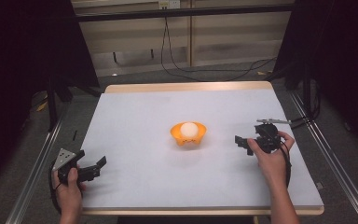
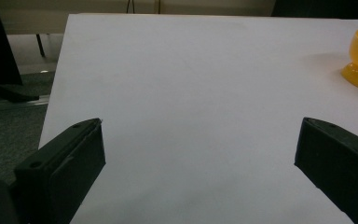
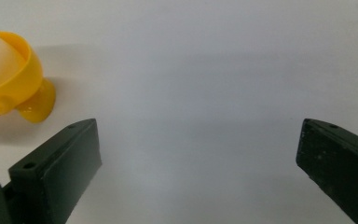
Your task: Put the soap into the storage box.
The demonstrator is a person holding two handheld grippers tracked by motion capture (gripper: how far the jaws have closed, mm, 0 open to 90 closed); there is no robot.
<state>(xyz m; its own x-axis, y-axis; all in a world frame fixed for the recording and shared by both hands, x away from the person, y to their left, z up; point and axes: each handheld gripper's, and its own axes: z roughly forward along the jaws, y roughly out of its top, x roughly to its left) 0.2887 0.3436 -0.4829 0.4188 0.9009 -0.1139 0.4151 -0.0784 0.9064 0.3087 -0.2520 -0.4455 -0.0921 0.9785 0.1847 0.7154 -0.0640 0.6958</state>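
Two claws are in hand, one at each side of the table, and both stand spread with nothing between the jaws. Left claw [image 1: 98,166]: held low near the front left corner, jaws pointing toward the middle of the table, a grey three-cornered plate on top and the person's left hand [image 1: 68,186] wrapped around the grip; in the left gripper view its two black jaws stand wide apart over bare surface. Right claw [image 1: 243,143]: held at the right side by the right hand [image 1: 271,158], jaws pointing left toward the centre; in the right gripper view the jaws are likewise wide apart and hold nothing. Between the two claws, well apart from each, an orange plastic footed cup [image 1: 188,134] stands upright near the middle of the white-topped table [image 1: 144,112] with a white round ball [image 1: 189,129] seated in it. Cup and ball appear at the far right edge of the left gripper view and at the upper left of the right gripper view. Black cables lie on the floor beyond the table's far edge.
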